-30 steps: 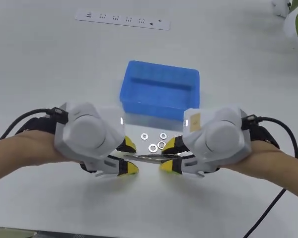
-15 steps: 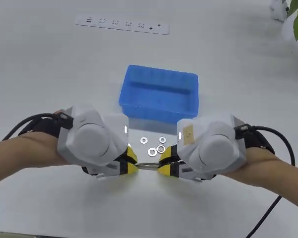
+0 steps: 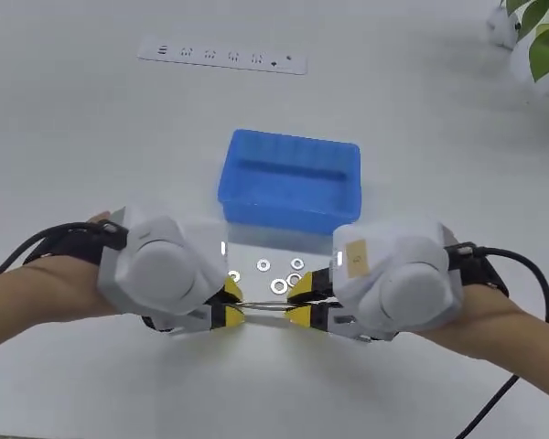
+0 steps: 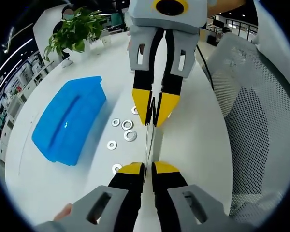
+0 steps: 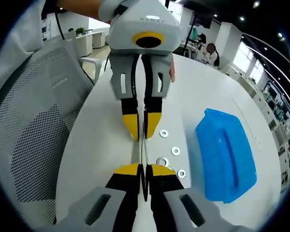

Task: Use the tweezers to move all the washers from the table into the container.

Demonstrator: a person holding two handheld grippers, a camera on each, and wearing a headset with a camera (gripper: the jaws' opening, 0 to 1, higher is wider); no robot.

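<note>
Thin metal tweezers (image 3: 263,308) span the short gap between my two grippers. My left gripper (image 3: 227,309) is shut on one end and my right gripper (image 3: 300,307) on the other. In the left gripper view the tweezers (image 4: 149,137) run from my left gripper (image 4: 148,169) up to the right gripper (image 4: 154,107). The right gripper view shows the tweezers (image 5: 145,145) between my right gripper (image 5: 145,170) and the left gripper (image 5: 144,124). Several washers (image 3: 278,287) lie just beyond the tweezers. Behind them stands the blue container (image 3: 291,178). Whether the tweezers touch the table I cannot tell.
A white power strip (image 3: 221,55) lies at the far side of the white table (image 3: 421,128). Plant leaves (image 3: 542,37) hang at the top right. A black cable (image 3: 522,274) trails from the right gripper. A mesh chair (image 4: 253,111) stands behind the table edge.
Both grippers have moved inward toward each other and their jaws have shut on the tweezers' two ends. The head camera has shifted slightly.
</note>
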